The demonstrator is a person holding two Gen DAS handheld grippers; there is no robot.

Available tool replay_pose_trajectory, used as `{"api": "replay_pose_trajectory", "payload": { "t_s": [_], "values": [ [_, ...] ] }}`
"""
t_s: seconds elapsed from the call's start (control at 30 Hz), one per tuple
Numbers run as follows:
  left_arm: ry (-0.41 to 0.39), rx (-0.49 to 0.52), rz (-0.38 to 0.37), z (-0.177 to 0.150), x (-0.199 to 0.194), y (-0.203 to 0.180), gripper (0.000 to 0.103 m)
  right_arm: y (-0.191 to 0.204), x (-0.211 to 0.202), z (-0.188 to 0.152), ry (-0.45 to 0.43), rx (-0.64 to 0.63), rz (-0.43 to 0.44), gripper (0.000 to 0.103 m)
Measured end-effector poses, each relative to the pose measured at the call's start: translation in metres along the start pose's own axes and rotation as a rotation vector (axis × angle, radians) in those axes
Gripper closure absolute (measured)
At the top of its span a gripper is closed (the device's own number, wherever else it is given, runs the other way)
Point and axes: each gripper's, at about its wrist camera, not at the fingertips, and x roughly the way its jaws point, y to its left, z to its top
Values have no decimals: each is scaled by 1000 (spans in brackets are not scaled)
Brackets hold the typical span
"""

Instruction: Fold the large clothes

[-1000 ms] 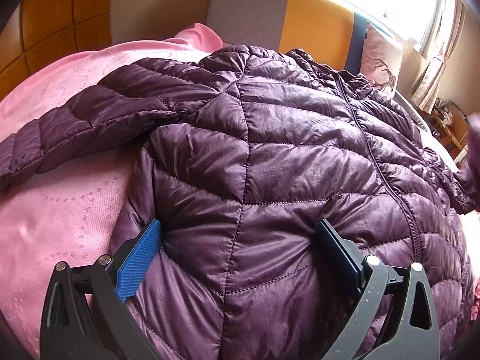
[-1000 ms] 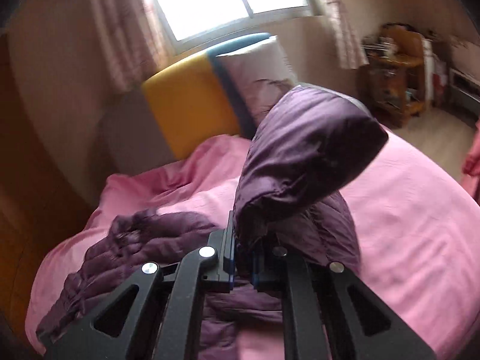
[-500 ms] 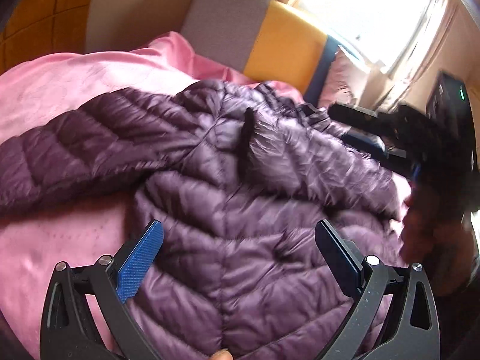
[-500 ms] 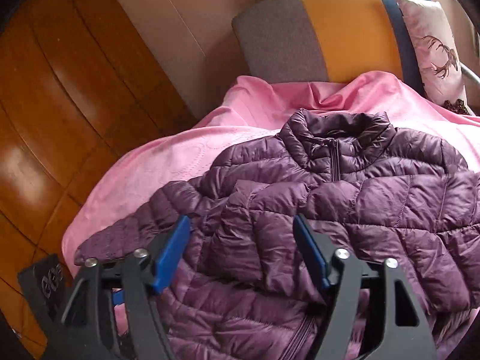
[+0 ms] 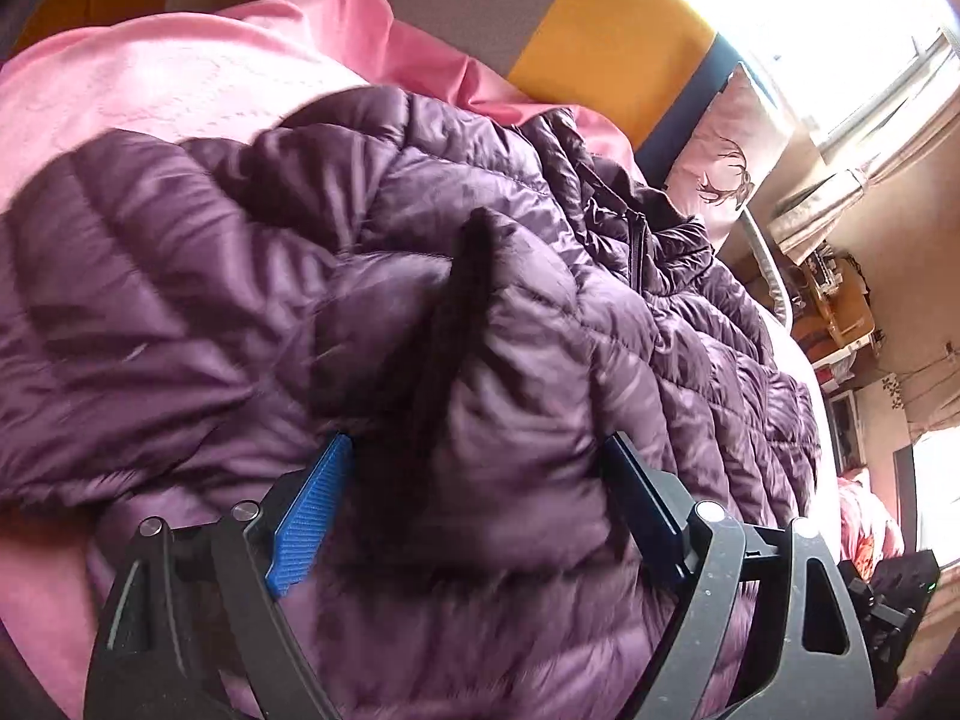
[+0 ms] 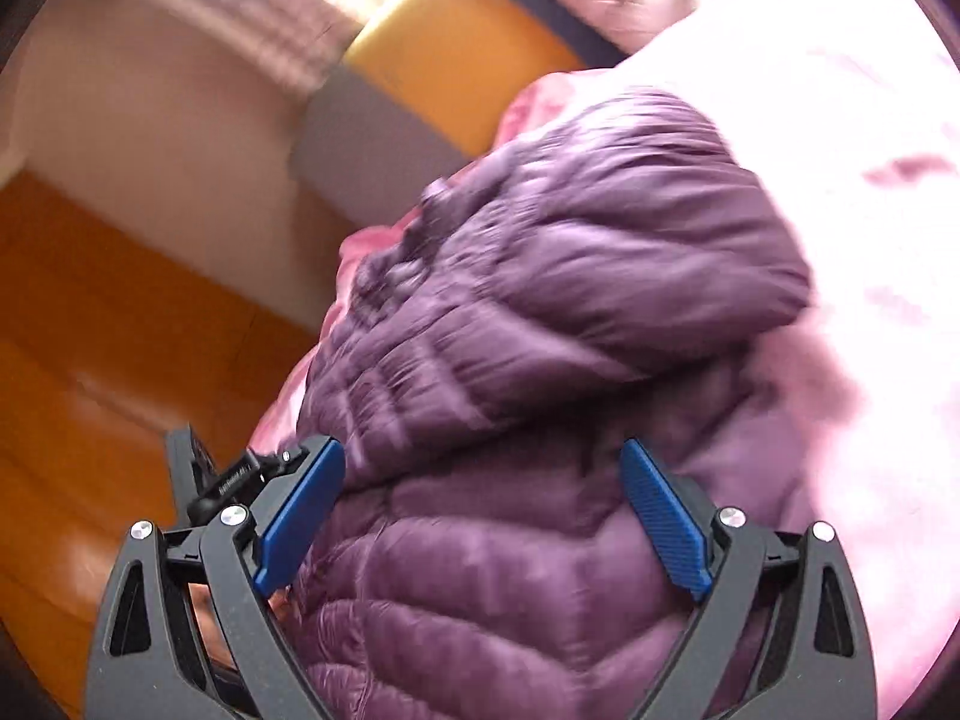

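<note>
A purple quilted puffer jacket lies on a pink bed cover, zipper and collar toward the headboard. One sleeve lies folded across its front, cuff end dark and raised. My left gripper is open, jaws wide apart, close over the jacket's lower body. In the right wrist view the jacket looks blurred and bunched. My right gripper is open, jaws wide apart above the jacket, holding nothing.
A grey, yellow and blue headboard and a deer-print pillow stand behind the jacket. Wooden wall panels lie left of the bed. A cluttered shelf stands at the right. The other gripper's body shows at lower right.
My right gripper let go of the sleeve, now lying across the jacket front, and opened. Both grippers have moved closer over the jacket; the left stayed open.
</note>
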Motion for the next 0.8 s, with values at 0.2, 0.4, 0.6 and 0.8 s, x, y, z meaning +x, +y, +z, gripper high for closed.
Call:
{"api": "replay_pose_trajectory", "payload": {
  "t_s": [0.2, 0.4, 0.6, 0.8],
  "values": [
    [-15, 63, -17, 12, -6, -4, 93, -26, 7, 27, -81, 137, 34, 10],
    [-139, 20, 34, 10, -47, 28, 94, -36, 0, 54, -191, 193, 135, 11],
    [-89, 48, 159, -9, -31, 43, 95, -26, -3, 42, -76, 79, 11, 10],
    [-144, 107, 152, -6, -42, 27, 95, 28, -24, 48, -97, -162, -89, 11]
  ]
}}
